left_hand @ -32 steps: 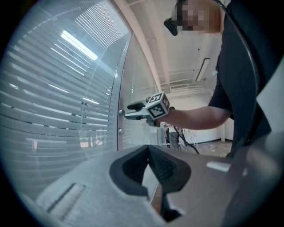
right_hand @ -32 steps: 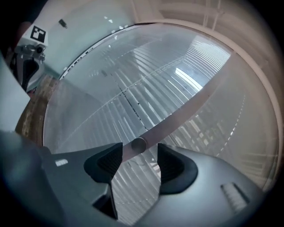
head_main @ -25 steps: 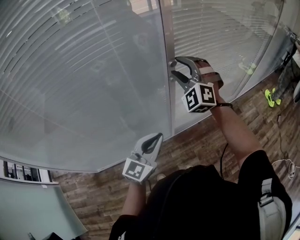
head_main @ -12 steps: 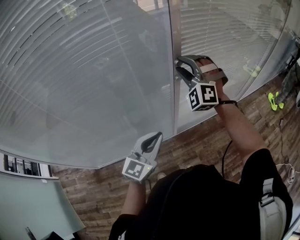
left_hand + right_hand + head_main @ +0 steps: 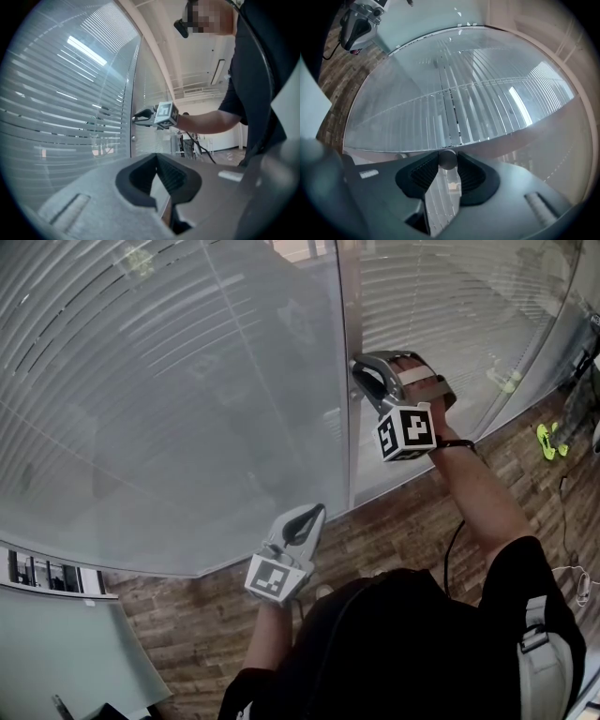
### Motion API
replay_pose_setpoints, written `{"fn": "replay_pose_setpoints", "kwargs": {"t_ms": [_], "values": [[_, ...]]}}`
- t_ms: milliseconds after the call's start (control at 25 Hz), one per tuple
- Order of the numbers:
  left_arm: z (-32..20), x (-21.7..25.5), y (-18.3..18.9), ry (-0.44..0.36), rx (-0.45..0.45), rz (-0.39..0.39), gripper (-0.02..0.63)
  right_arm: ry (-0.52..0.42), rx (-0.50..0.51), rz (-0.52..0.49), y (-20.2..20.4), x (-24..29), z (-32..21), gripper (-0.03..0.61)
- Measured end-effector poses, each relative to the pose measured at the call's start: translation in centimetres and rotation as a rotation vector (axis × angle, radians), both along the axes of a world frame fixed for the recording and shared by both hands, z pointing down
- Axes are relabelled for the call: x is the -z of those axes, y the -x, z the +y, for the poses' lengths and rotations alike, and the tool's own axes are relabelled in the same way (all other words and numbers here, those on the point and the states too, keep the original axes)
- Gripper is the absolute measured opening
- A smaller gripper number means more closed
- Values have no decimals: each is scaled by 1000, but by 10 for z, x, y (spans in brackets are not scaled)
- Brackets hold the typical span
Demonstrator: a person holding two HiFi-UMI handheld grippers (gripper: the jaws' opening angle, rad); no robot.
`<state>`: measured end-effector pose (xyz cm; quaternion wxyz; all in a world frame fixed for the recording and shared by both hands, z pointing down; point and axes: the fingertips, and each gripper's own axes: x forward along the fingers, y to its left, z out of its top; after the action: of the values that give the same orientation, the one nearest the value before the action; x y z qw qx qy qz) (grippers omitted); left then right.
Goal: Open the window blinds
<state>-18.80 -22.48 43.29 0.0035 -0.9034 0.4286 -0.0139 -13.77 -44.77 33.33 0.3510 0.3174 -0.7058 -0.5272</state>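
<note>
Slatted blinds sit behind glass on both sides of a metal upright. My right gripper is up against that upright. In the right gripper view a small round metal knob sits between the ribbed pads of the right gripper. The jaws have just been closing and now press on the knob from both sides. My left gripper hangs lower, in front of the glass's bottom edge, shut with nothing in it. The left gripper view shows the right gripper at the frame.
The floor below the glass has a brown brick pattern. A yellow-green object and cables lie at the right edge. A pale grey panel fills the lower left corner. The person's body takes up the bottom middle.
The right gripper's jaws went from wide open to closed round the knob, and the gripper rolled slightly. The left gripper has stayed put.
</note>
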Motion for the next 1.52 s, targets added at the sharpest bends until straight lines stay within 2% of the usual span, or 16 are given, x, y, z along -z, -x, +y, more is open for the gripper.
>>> {"fn": "replay_pose_setpoints", "kwargs": {"t_ms": [240,440,680,840,1200,1520], "values": [[1,1,1,7,1,-1,4,31,-6,-56,0,2,0,126],[2,1,2,5,2,1,5,98,-14,-167,-1,5,0,126],[2,0,6,13,8,-3,5,206,-29,-355,-2,9,-1,126],[2,-1,8,11,8,-5,5,237,-40,-425,-3,11,-2,126],[8,-5,12,29,1,-9,3,368,-51,-651,-7,14,-6,126],[12,-3,17,30,2,-18,5,522,-52,-931,-12,10,-12,126]]}}
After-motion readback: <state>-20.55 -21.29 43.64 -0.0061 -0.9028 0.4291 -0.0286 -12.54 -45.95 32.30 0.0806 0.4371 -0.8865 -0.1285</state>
